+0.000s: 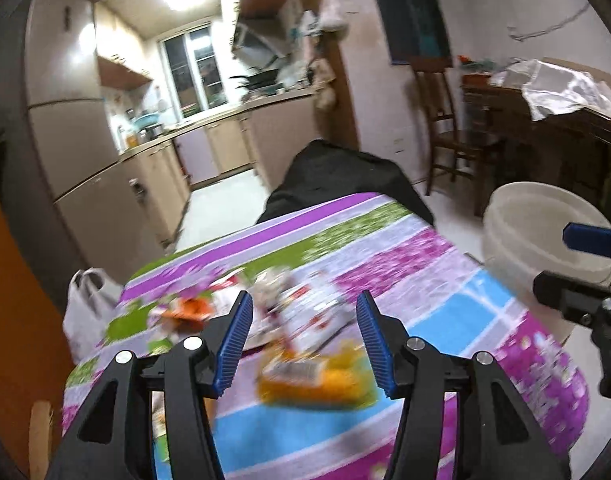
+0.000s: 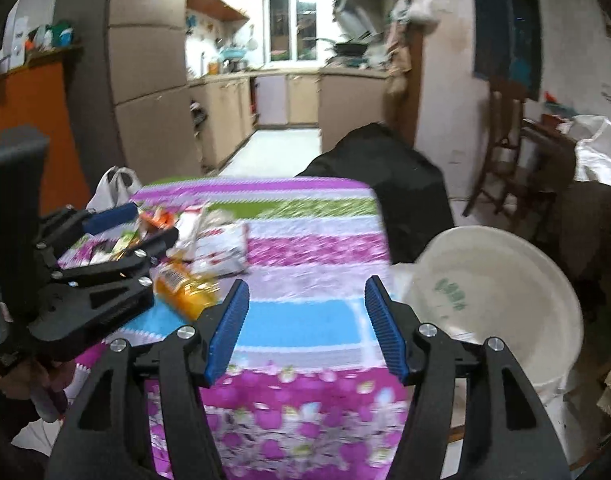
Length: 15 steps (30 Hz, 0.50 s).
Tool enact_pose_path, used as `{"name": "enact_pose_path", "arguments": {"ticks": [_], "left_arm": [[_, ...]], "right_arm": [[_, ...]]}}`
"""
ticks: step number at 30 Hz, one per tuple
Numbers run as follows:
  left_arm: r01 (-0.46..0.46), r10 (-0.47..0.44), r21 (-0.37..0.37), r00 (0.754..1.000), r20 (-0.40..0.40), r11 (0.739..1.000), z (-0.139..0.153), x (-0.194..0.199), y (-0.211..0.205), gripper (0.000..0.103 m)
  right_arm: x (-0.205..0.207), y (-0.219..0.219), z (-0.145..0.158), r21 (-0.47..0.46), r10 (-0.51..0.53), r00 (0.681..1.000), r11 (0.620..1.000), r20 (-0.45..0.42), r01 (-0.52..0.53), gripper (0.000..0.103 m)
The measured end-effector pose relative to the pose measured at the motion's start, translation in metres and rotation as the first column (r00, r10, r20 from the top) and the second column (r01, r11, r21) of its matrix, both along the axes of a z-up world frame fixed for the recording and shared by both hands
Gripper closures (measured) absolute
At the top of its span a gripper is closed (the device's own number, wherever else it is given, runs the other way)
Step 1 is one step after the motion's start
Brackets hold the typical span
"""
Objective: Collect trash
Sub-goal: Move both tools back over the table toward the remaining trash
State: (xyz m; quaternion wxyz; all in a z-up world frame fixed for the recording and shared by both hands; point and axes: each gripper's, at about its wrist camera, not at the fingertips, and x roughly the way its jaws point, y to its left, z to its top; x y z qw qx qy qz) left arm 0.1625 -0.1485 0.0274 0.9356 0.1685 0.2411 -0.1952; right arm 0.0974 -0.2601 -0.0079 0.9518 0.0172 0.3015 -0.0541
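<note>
trash (image 1: 289,320) lies in a blurred heap on the table (image 1: 445,280), on its striped floral cloth of purple, green and blue, toward the left edge and back from the near edge. the white bucket (image 2: 505,280) stands on the floor just beside the table's right edge, its mouth open to the right wrist camera. a black covered shape (image 1: 337,176) sits beyond the far edge. a white plastic bag (image 1: 85,304) hangs beside the far left corner. within the heap, white printed wrappers (image 2: 221,248) lie furthest from the near edge, a yellow-orange packet (image 1: 317,380) lies nearest it, and an orange scrap (image 1: 193,308) lies toward the left edge. the left gripper (image 1: 305,344) hovers over the heap with its jaws partly apart, the yellow-orange packet seen between the blue pads but not pressed. the right gripper (image 2: 305,328) hangs over the cloth near the right edge, jaws likewise partly apart, nothing in them.
</note>
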Motion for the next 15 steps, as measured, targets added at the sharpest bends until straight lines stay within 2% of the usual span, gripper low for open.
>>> {"name": "enact_pose_path", "arguments": {"ticks": [7,15], "left_arm": [[-0.123,0.123,-0.018,0.992,-0.013,0.992,0.0,0.005,0.063,0.045],[-0.216,0.217,-0.039,0.976,0.021,0.976,0.007,0.007,0.098,0.044]], "right_arm": [[0.019,0.046,-0.017,0.02,0.067,0.997,0.998,-0.049,-0.066,0.045],[0.028,0.085,-0.025,0.011,0.122,0.99,0.993,-0.075,-0.122,0.045]]}}
